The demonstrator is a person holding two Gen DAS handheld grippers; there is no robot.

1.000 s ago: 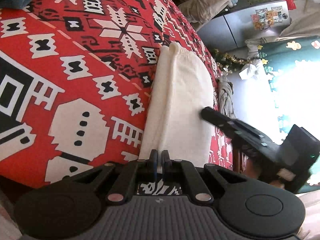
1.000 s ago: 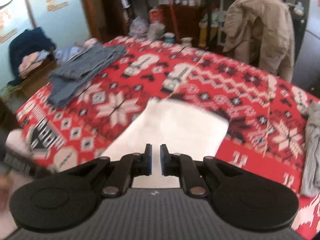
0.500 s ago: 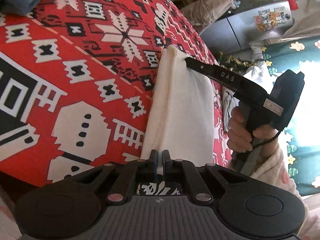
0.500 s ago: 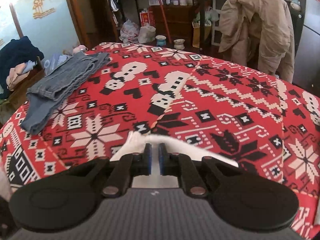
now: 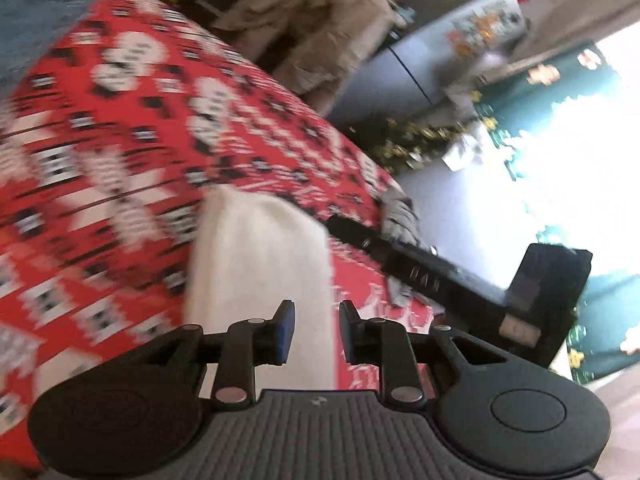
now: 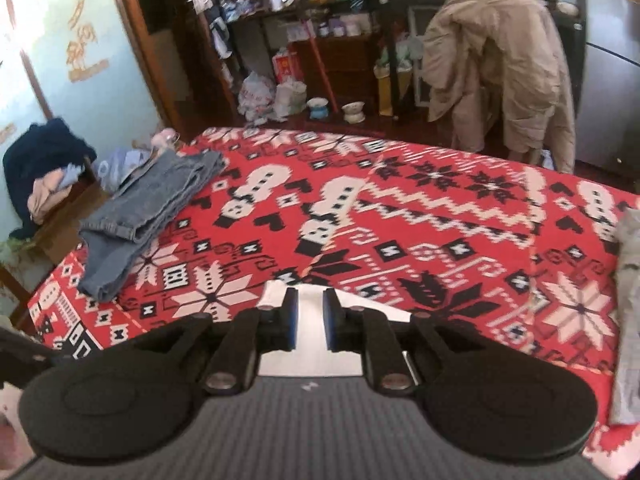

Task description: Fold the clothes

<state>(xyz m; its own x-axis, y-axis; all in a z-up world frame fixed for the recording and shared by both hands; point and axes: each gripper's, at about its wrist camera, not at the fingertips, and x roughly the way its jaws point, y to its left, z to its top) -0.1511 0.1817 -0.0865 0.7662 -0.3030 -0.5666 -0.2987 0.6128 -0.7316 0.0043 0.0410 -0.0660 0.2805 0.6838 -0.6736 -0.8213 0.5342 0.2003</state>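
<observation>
White cloth (image 5: 256,264) lies as a narrow, long folded strip on the red patterned blanket (image 6: 440,216), at the near edge, just ahead of both of your grippers. In the right wrist view only its near part shows (image 6: 310,344), flat and pale between the fingers.

Left gripper (image 5: 316,332): fingers parted, nothing between them; cloth lies under and beyond the gap. Right gripper (image 6: 310,320): likewise spread apart, gripping nothing, held over the cloth. It shows from the side in the left view (image 5: 420,268), just right of the strip.

Progress, as a judgement: the white piece looks folded lengthwise at least, edges fairly even (the left view is motion-blurred, so layers can't be counted). Whether a further cross fold is wanted, you cannot settle from this.

Outward: jeans (image 6: 148,212) lie folded at the far left of the blanket. A grey garment (image 6: 628,300) sits crumpled at the right edge and appears to be unfolded. Beyond the bed, a beige coat (image 6: 500,64) hangs over a chair, with a cluttered shelf (image 6: 320,20) behind.
</observation>
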